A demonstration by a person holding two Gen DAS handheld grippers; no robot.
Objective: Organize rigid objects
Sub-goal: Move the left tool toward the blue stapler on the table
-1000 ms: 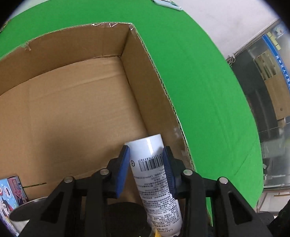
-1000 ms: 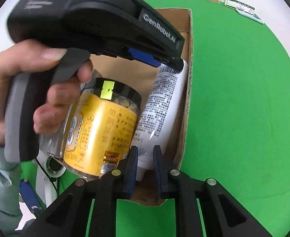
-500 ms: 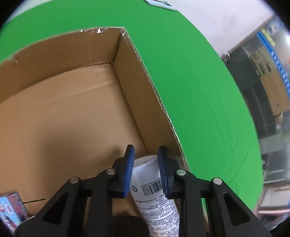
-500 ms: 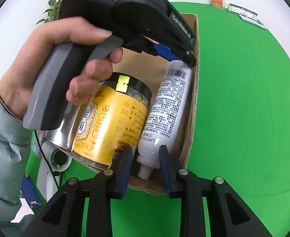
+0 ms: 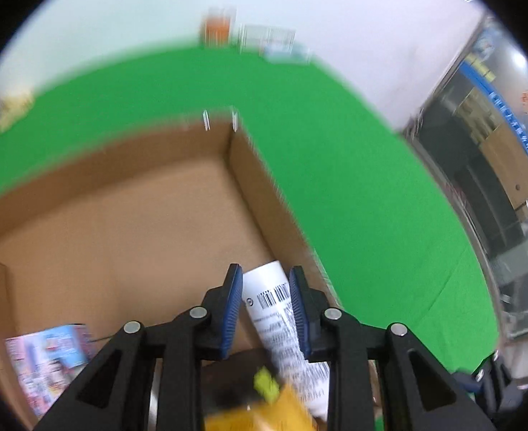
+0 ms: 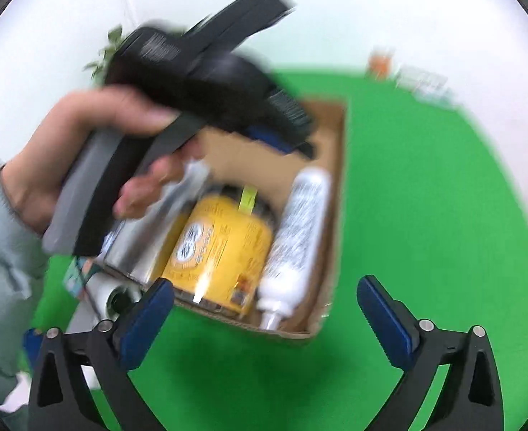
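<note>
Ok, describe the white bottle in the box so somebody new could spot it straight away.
Find the cardboard box on the green cloth. Three containers lie side by side in it; the white bottle lies along the right wall, beside the yellow jar. It alone is slim, white, covered in fine print.

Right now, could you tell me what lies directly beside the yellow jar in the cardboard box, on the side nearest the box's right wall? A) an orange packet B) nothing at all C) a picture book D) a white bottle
D: in the right wrist view the white bottle lies along the box's right wall, right next to the yellow jar.
</note>
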